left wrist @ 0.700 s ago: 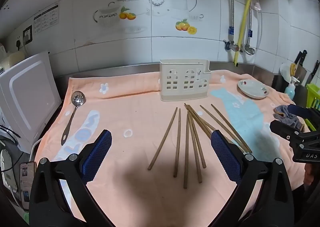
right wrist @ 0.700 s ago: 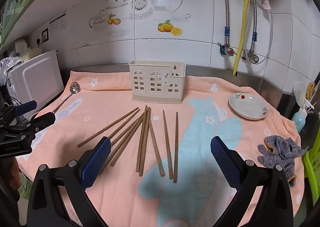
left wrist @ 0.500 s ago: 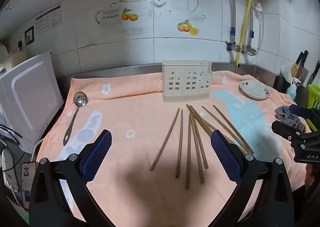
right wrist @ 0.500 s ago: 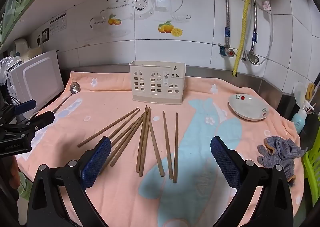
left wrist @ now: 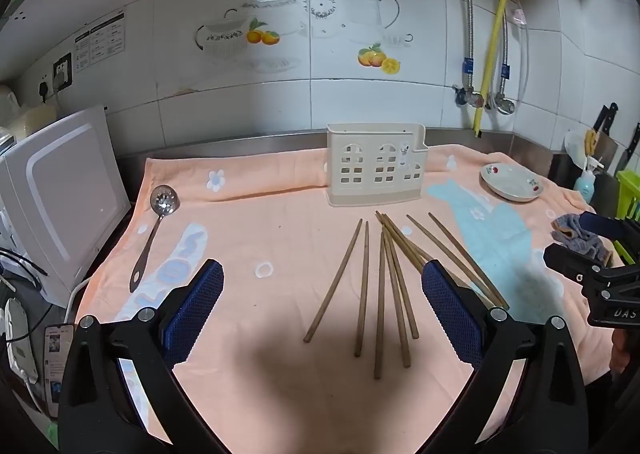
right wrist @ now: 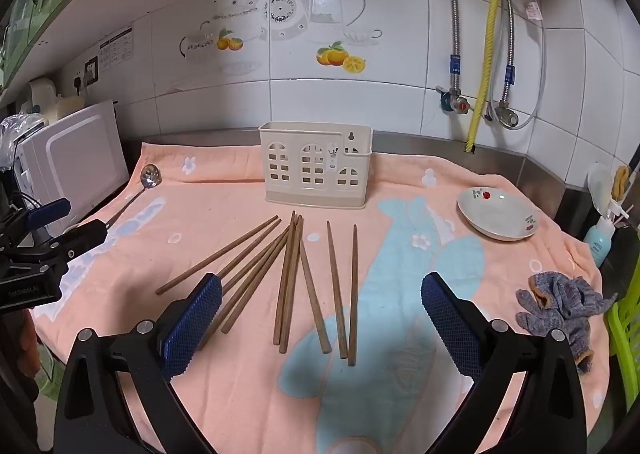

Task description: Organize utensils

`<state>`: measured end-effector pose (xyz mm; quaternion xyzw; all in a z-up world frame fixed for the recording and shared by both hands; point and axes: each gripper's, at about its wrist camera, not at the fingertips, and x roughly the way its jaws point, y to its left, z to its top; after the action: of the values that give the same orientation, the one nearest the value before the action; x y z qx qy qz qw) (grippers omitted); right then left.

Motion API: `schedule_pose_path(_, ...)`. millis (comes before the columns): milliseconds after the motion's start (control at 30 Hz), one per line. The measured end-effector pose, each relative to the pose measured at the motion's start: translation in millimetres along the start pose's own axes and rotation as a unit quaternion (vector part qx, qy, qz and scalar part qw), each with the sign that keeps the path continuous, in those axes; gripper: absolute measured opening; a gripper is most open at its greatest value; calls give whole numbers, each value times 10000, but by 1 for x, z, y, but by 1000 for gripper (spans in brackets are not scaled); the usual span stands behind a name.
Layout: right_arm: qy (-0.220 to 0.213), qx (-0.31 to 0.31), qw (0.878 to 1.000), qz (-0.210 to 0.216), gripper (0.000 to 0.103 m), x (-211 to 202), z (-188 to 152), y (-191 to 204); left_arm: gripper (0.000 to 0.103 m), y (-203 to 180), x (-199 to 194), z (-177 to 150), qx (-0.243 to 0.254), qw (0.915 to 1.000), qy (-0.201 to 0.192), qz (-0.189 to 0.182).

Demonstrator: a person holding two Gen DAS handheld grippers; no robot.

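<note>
**Both grippers wide apart, nothing picked yet**

Since earlier, the left view shifted slightly. At nine o'clock lies the steel slotted ladle (left wrist: 154,232). Left gripper (left wrist: 322,310) and right gripper (right wrist: 320,324) hang apart, empty. Brown wooden chopsticks (right wrist: 292,278) lie fanned at centre, cream plastic holder (right wrist: 316,166) at twelve. Overlapping sticks may scatter.

Worktop (left wrist: 240,142), steel, covered by a peach towel (left wrist: 260,222); on the towel: holder (left wrist: 376,166), loose chopsticks (left wrist: 380,286), ladle (left wrist: 154,230), dish (left wrist: 510,182), grey glove (right wrist: 560,302)
</note>
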<state>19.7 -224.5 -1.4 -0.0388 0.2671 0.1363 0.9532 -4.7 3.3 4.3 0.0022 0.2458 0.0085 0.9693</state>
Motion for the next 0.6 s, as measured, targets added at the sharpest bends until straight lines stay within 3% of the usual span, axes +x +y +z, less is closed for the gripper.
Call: schedule_pose_path(600, 12, 36, 10000, 32, 97, 2, 0, 2, 98, -1, 1, -1, -8, 10000, -38, 27)
